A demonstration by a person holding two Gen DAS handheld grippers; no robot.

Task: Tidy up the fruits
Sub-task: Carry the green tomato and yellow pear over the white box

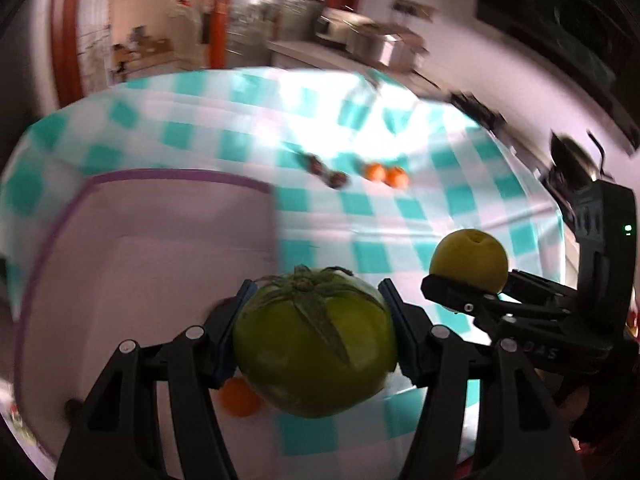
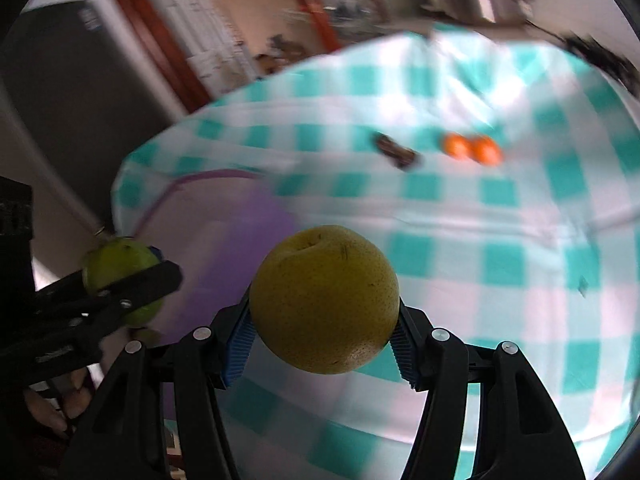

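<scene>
the left gripper [image 1: 316, 320] squeezes a green tomato [image 1: 314, 340] above the white bin [image 1: 160, 240] at 9 o'clock. the right gripper [image 2: 324, 320] clamps a yellow pear [image 2: 324, 298]. both look smooth, round, probably slippery, so hold their wide middles gently.

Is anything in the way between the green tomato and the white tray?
Nothing visible. The left gripper holds the tomato right at the tray edge; one small orange sits below it.
</scene>
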